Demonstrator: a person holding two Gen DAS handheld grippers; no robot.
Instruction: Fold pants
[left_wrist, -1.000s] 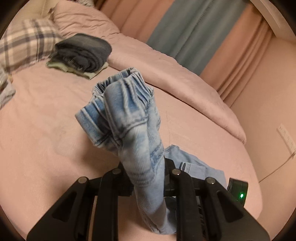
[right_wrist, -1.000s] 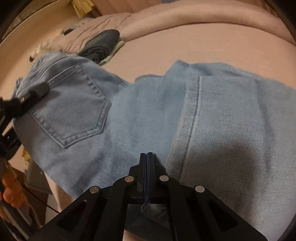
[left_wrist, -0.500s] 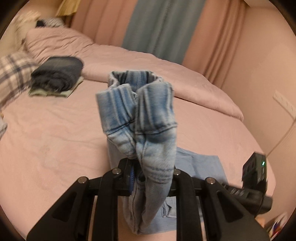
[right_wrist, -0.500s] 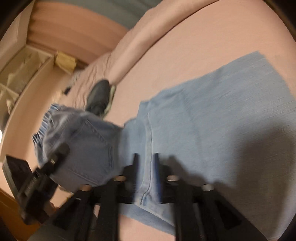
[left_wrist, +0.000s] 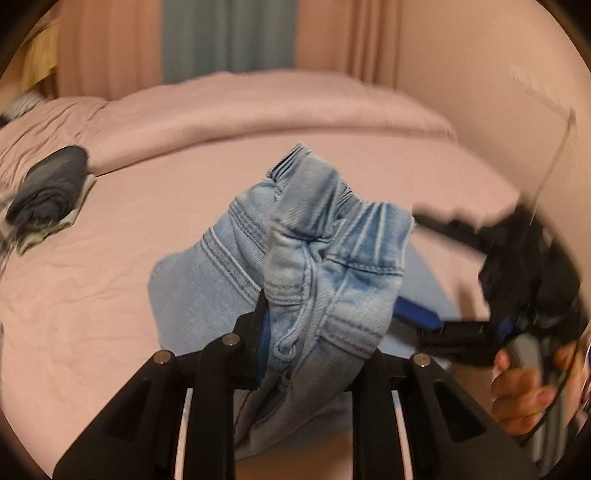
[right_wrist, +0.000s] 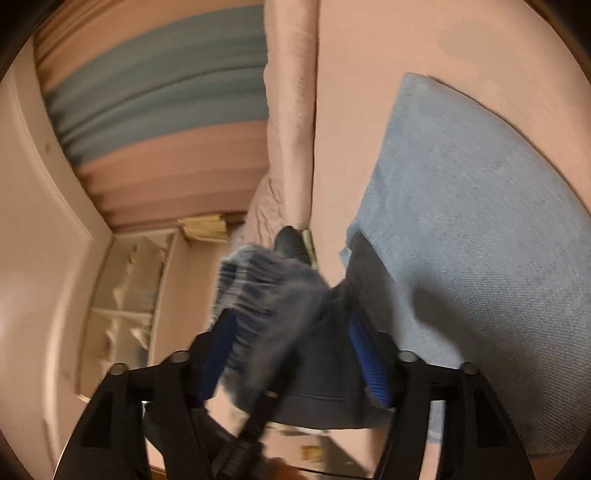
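Pants (left_wrist: 325, 273): soft, floppy light denim; legs flat on the bed (left_wrist: 110, 280).
Left gripper (left_wrist: 317, 332): your fingers pinch the bunched waistband.
Right gripper (right_wrist: 291, 354): fingers just spread wide around it, unpressed; grasp thick waistband seam.

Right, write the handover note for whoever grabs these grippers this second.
Left gripper: shut on the bunched waistband of the jeans, held up off the bed.
Right gripper: open; its jaws have just been opening, with the waistband bunch between them but not pinched.
Jeans: legs lie flat on the bed; waist end is lifted.
A dark folded garment lies further back on the bed.
Done: one end raised for a fold.
Left: probably lay the waist over the legs, smooth, release.
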